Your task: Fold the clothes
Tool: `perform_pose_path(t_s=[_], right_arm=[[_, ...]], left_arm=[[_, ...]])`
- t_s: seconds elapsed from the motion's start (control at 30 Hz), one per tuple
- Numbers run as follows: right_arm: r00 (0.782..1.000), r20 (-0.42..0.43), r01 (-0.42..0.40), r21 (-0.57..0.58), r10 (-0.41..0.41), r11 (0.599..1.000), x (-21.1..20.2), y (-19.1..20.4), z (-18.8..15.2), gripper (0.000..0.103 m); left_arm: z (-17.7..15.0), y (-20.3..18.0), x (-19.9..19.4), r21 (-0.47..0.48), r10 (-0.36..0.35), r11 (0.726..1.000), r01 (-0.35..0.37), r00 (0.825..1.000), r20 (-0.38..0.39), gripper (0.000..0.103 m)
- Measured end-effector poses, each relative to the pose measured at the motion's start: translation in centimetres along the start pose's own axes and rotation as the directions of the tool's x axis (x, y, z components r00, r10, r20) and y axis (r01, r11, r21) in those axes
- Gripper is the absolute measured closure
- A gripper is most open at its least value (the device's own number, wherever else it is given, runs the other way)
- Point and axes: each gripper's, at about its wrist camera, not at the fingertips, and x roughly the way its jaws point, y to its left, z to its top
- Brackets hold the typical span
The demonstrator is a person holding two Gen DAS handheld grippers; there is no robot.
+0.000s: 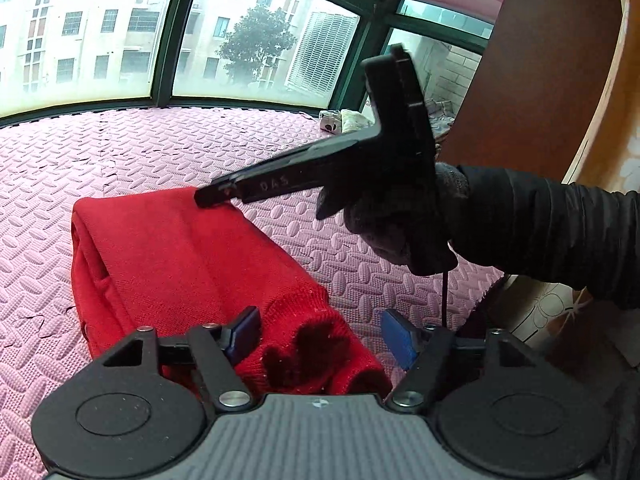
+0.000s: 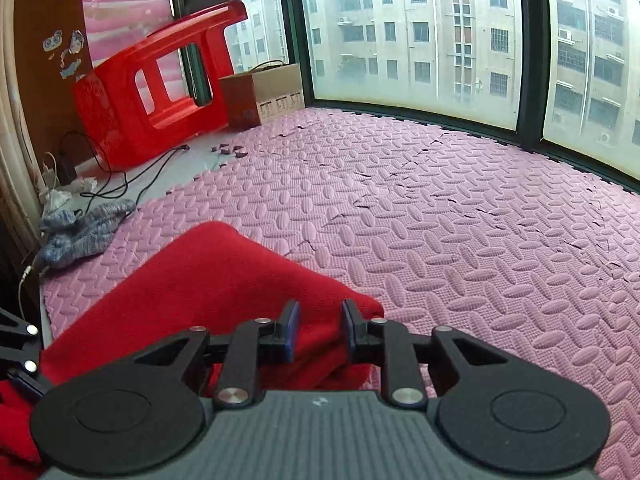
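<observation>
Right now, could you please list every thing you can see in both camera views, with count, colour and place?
sweater: one, red, folded on the mat
foam mat: one, pink, covering the floor
plastic stool: one, red, tipped by the window
cardboard box: one, brown, beside the stool
knit cloth: one, grey-blue, at the mat's left edge
cables: black, on bare floor
left gripper: black, jaws apart around the hem
right gripper: black, pinching a sweater corner
gloved hand: dark, holding the right gripper

I am seeing flat, overcast daylight pouring through the hazy windows (image 1: 256, 40), glaring slightly white on the panes. Shadows are staying soft on the pink foam mat (image 2: 460, 220). Fisheye distortion is bending the edges; corners are darkening, far buildings looking washed out.
</observation>
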Motion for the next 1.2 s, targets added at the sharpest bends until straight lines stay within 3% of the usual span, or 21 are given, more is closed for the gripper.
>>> perform_pose_path(t_s=[0.1,0.27,0.4,0.6,0.7,0.77,0.93,1.0,1.2], right_arm=[[1.000,0.012,0.004,-0.029,-0.003,1.000,-0.8,1.0,0.7,0.078],[0.991,0.000,-0.132,-0.104,0.132,0.986,-2.1,3.6,1.9,0.074],[0.964,-0.067,-0.267,-0.247,0.259,0.932,-1.4,8.1,2.1,0.067],[0.962,-0.134,-0.271,-0.341,0.239,0.900,0.7,11.3,1.3,0.066],[0.956,-0.119,-0.290,-0.282,0.267,0.914,-0.4,10.0,2.7,0.062],[0.961,-0.078,-0.277,-0.251,0.265,0.928,-1.1,8.6,3.7,0.051],[0.989,-0.040,-0.148,-0.080,0.145,0.986,0.3,4.0,5.9,0.049],[0.996,-0.078,-0.043,-0.018,0.041,0.999,2.3,1.6,6.6,0.049],[0.973,-0.197,-0.080,0.183,0.116,0.980,6.2,-2.7,6.4,0.050]], left_arm=[[-0.1,-0.3,-0.4,0.007,0.008,1.000,-0.008,1.000,0.011,0.032],[-0.3,-0.2,-1.7,-0.021,-0.008,1.000,0.008,0.999,0.032,0.030],[-0.8,-0.4,-3.0,-0.024,-0.007,1.000,0.008,0.999,0.048,0.030],[-1.8,-0.2,-5.3,-0.046,0.018,0.999,-0.014,0.997,0.074,0.030],[-2.5,0.1,-6.9,-0.061,0.025,0.998,-0.020,0.996,0.091,0.029],[-3.1,0.3,-7.8,-0.068,0.047,0.997,-0.041,0.994,0.095,0.024],[-4.5,1.8,-7.9,-0.123,0.117,0.986,-0.111,0.992,0.046,0.023],[-4.7,1.9,-7.2,-0.119,0.144,0.983,-0.140,0.989,0.025,0.023],[-5.1,1.8,-5.0,-0.090,0.206,0.974,-0.207,0.978,-0.016,0.025]])
